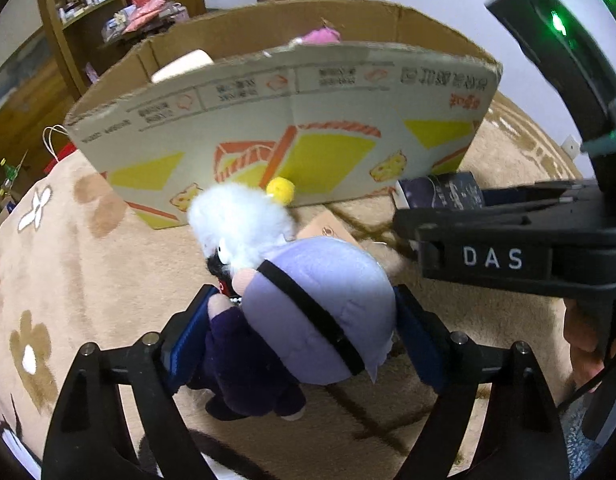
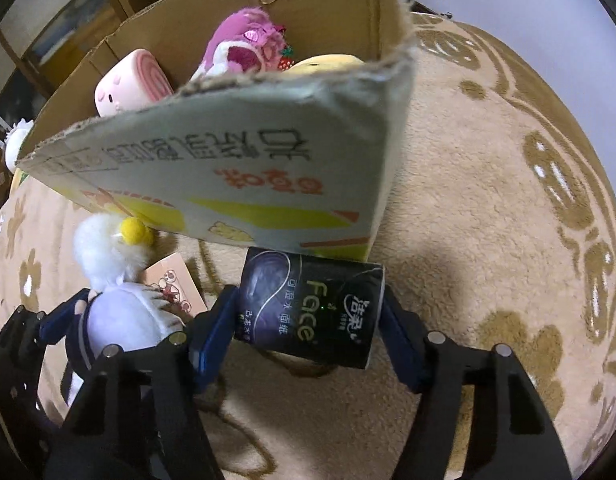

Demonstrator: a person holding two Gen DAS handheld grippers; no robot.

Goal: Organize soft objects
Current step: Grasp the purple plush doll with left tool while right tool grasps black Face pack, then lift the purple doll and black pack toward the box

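Observation:
My left gripper [image 1: 300, 316] is shut on a plush doll [image 1: 308, 304] with a lilac head, white fluffy tuft and dark body, held above the rug. The doll also shows in the right wrist view [image 2: 120, 312]. My right gripper [image 2: 308, 320] is shut on a black tissue pack [image 2: 312, 308] marked "Face", held just in front of the cardboard box [image 2: 236, 160]. The pack also shows in the left wrist view [image 1: 440, 192]. The box [image 1: 292, 120] stands open on the rug and holds a pink roll-shaped plush [image 2: 128, 84], a magenta plush [image 2: 244, 44] and a yellow plush [image 2: 324, 64].
A beige rug with brown flower patterns [image 2: 488, 200] covers the floor. A small card with a cartoon print [image 2: 172, 284] lies on the rug below the box. Wooden shelves with clutter [image 1: 108, 16] stand behind the box.

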